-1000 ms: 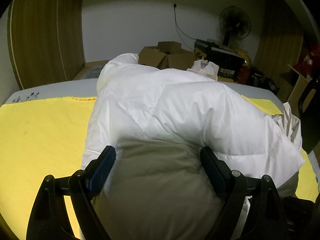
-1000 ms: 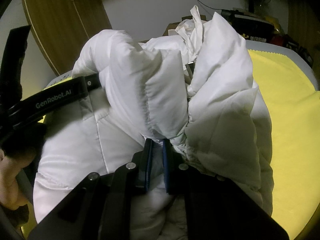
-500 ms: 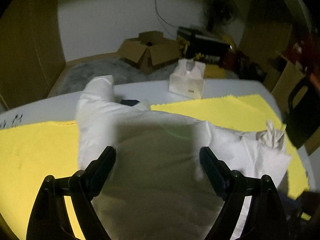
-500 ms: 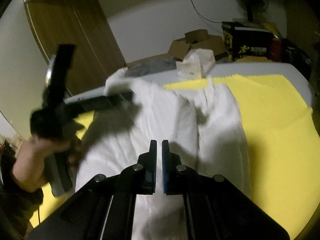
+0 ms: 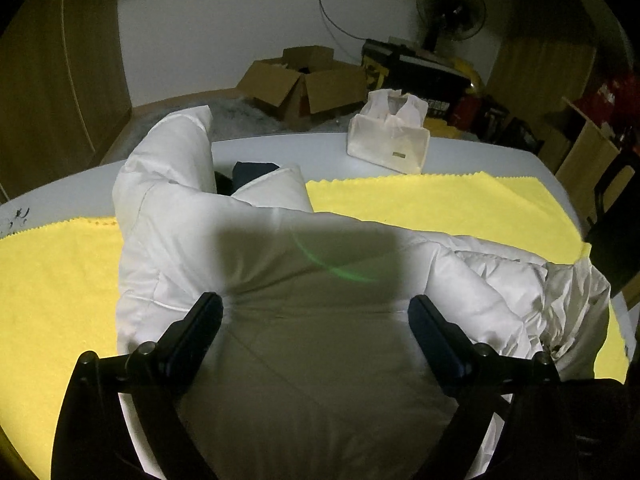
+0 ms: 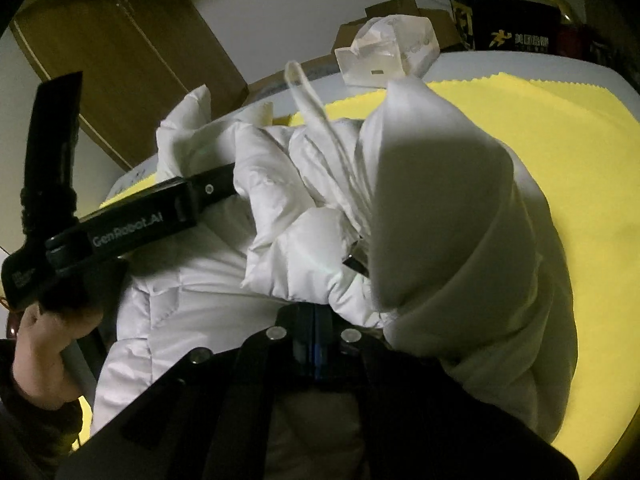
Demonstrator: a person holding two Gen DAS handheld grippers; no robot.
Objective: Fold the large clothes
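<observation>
A white puffer jacket (image 5: 256,248) lies on a yellow cloth (image 5: 432,200) spread over the table. My left gripper (image 5: 316,312) is open, its fingers spread wide and resting on the jacket's body. In the right wrist view my right gripper (image 6: 314,320) is shut on a bunched fold of the jacket (image 6: 436,216) and holds it raised, with a drawcord sticking up. The left gripper (image 6: 208,190) shows there from the side, lying across the jacket.
A white tissue box (image 5: 390,140) stands on the grey table (image 5: 320,152) beyond the yellow cloth. Cardboard boxes (image 5: 300,80), a fan (image 5: 450,2) and clutter stand on the floor behind. A wooden wardrobe (image 6: 120,56) is at the left.
The jacket bulk that stood high before my left gripper a second ago now lies lower and flatter. My right gripper is again close to a raised, bunched fold after a blurred swing.
</observation>
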